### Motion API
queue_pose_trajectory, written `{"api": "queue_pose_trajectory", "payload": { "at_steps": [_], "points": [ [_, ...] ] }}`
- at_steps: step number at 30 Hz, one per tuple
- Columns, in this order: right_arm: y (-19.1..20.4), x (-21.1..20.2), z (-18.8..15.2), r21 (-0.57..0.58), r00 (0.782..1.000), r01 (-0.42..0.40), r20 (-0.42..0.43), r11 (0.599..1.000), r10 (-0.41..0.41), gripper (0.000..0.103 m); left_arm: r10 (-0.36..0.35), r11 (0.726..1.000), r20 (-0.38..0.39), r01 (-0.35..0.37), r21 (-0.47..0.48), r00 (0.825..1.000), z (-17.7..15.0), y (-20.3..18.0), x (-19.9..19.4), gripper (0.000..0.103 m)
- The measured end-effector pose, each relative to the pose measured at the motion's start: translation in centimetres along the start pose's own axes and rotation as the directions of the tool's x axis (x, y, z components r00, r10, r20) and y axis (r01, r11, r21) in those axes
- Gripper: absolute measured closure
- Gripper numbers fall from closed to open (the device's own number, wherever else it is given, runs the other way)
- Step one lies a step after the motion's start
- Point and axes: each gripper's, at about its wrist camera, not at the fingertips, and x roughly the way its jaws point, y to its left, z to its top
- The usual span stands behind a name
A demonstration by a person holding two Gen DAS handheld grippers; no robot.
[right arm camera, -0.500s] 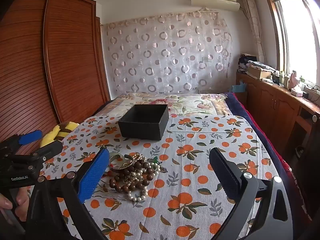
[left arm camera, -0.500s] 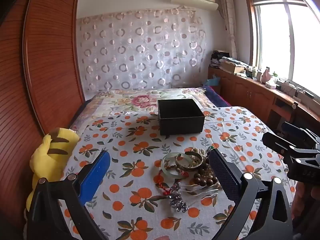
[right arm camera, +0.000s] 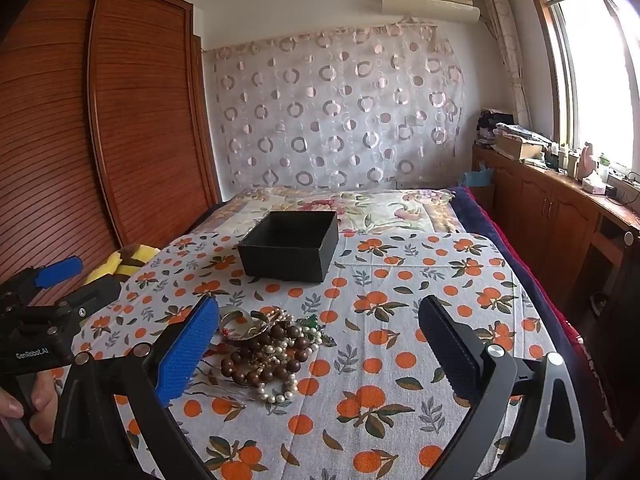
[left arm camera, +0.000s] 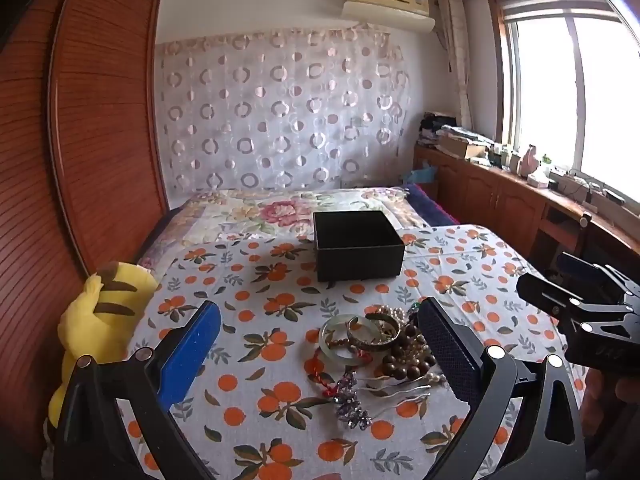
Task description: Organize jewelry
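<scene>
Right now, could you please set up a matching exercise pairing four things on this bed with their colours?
Things:
1. open box
2. plush toy
3. bangle
4. large wooden beads

Colours:
A. yellow with brown stripes
B. pale green
C. black
D. dark brown

Pairs: 1-C, 2-A, 3-B, 4-D
</scene>
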Motion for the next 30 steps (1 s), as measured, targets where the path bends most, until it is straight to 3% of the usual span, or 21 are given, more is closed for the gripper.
{"api": "queue_pose_trajectory", "payload": {
  "at_steps": [30],
  "points": [
    [0.08,-0.14,0.07,-0.001,1.0,-0.001,0.004,1.0,0.001,0.002,-0.004,1.0,0.013,0.004,-0.001,1.0,-0.07,0.13,-0.36,0.007]
  ]
}}
